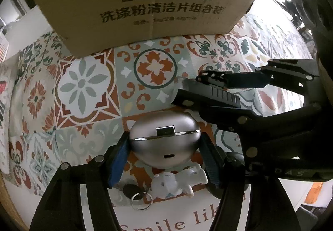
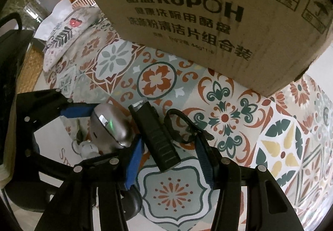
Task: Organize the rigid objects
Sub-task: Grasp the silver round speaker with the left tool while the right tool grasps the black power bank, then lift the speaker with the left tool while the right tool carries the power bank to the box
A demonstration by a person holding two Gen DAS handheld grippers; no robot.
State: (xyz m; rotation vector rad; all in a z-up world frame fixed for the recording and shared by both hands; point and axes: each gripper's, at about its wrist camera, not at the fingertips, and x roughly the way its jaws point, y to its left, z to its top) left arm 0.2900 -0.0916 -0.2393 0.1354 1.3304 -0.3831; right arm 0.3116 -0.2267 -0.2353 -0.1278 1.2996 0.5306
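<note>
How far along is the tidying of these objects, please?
Nothing looks put away yet. In hand: the left gripper's jaws clamp the silver earbud case, the right gripper's hold the black torch. Left: probably carrying both to the cardboard box, then the white figurine keychain lying on the tablecloth.

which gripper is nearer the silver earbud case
Left. The left gripper has the silver earbud case between its blue pads; the right gripper straddles the black flashlight right beside it.

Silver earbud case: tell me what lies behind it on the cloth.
Behind the silver earbud case lies bare patterned tablecloth, then the cardboard box. The case hides the cloth directly beneath it.
</note>
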